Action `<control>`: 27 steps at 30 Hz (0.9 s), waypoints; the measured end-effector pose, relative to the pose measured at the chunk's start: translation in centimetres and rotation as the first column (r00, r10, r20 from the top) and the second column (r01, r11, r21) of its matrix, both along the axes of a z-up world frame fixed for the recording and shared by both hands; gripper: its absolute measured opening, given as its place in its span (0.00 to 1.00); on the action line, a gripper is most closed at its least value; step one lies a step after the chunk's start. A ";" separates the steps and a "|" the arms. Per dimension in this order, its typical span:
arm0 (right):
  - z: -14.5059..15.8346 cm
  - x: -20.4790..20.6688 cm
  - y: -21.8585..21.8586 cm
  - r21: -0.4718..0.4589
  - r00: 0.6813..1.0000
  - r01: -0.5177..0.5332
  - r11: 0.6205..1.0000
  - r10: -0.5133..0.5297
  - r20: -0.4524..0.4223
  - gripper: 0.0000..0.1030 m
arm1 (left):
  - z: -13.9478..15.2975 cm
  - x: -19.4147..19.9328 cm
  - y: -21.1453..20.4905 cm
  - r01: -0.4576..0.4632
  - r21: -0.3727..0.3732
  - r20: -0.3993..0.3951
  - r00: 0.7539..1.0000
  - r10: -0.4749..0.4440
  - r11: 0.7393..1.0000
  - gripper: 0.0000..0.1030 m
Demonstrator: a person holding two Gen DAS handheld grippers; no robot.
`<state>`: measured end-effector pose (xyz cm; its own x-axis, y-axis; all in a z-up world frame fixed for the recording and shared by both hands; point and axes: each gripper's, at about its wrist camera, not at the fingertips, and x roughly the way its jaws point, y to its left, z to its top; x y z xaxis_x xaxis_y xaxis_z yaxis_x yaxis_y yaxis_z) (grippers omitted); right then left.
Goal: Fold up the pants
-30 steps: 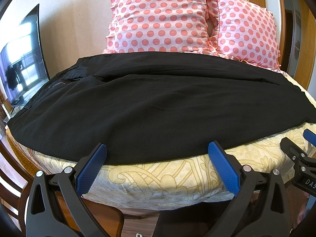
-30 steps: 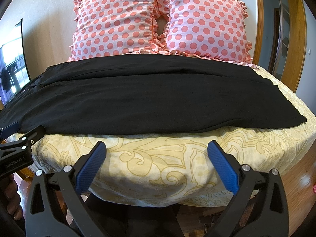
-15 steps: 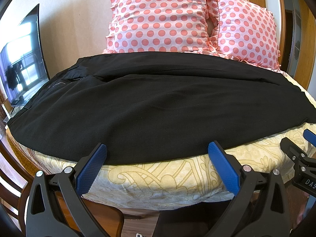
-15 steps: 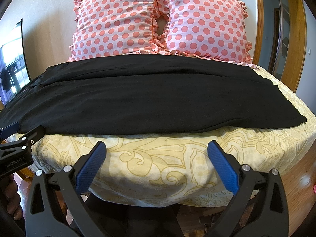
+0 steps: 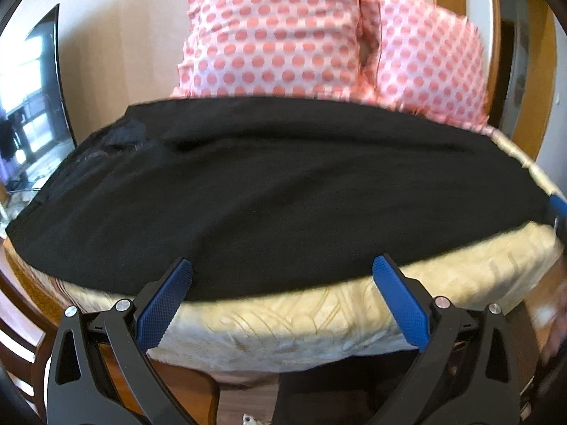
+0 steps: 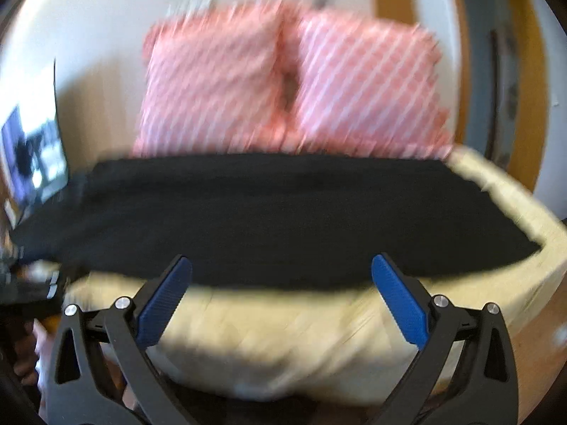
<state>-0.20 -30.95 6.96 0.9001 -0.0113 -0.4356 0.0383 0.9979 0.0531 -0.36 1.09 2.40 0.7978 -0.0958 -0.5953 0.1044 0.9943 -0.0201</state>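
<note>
Black pants (image 5: 269, 191) lie flat across the bed, waist at the left, leg ends at the right; they also show in the blurred right wrist view (image 6: 269, 219). My left gripper (image 5: 281, 265) is open and empty, its blue fingertips just over the pants' near edge. My right gripper (image 6: 281, 265) is open and empty, fingertips at the near hem toward the leg end. A blue tip of the right gripper (image 5: 558, 205) shows at the far right of the left wrist view.
The bed has a cream patterned cover (image 5: 319, 322). Two pink polka-dot pillows (image 5: 283, 35) stand against the wall behind the pants. A screen (image 5: 28, 106) stands at the left. Wooden floor and a door frame (image 6: 531, 88) lie to the right.
Both grippers have moved: the views are now blurred, the bed and pants sit lower in the right wrist view, and the left gripper's tips have closed in on the pants' near edge.
</note>
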 end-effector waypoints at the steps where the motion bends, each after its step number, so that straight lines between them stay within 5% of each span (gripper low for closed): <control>1: 1.0 1.0 -1.1 -0.011 0.999 0.039 0.999 -0.039 0.006 0.98 | 0.8 0.1 0.4 0.003 -0.010 0.020 1.000 -0.003 1.000 0.99; 5: 3.8 8.7 -6.4 -0.007 0.969 0.229 0.973 -0.229 -0.094 0.98 | 4.0 1.7 1.6 -0.024 -0.037 0.116 0.993 0.028 0.999 0.99; 9: 3.8 19.4 -13.8 0.061 0.901 0.388 0.920 -0.365 -0.237 0.98 | 5.3 4.9 1.9 -0.044 -0.053 0.129 0.990 0.051 0.998 0.99; 13: 0.9 29.3 -19.1 0.053 0.806 0.502 0.863 -0.445 -0.390 0.67 | 5.3 7.4 2.0 -0.028 -0.106 0.097 0.995 0.038 0.994 0.99; 16: -2.2 34.5 -22.1 0.051 0.720 0.590 0.805 -0.497 -0.484 0.59 | 4.9 8.9 1.7 -0.025 -0.108 0.087 0.996 0.035 0.994 0.99; 19: -4.5 37.5 -24.0 0.052 0.649 0.658 0.752 -0.530 -0.546 0.49 | 4.5 10.3 1.6 -0.026 -0.107 0.076 0.997 0.034 0.994 0.99; 24: -7.2 40.3 -25.1 -0.063 0.558 0.708 0.704 -0.612 -0.561 0.49 | 3.6 11.9 1.5 -0.027 -0.105 0.041 0.999 0.031 0.994 0.99; 27: -7.4 39.7 -24.8 -0.103 0.586 0.684 0.723 -0.627 -0.514 0.43 | 3.2 12.3 1.4 -0.025 -0.110 0.019 0.999 0.027 0.994 0.99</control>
<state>39.46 -55.79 -0.45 0.3294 -0.4460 -0.8322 0.7276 0.6816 -0.0773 11.94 2.54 5.59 0.8128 -0.1387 -0.5658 0.0803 0.9887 -0.1269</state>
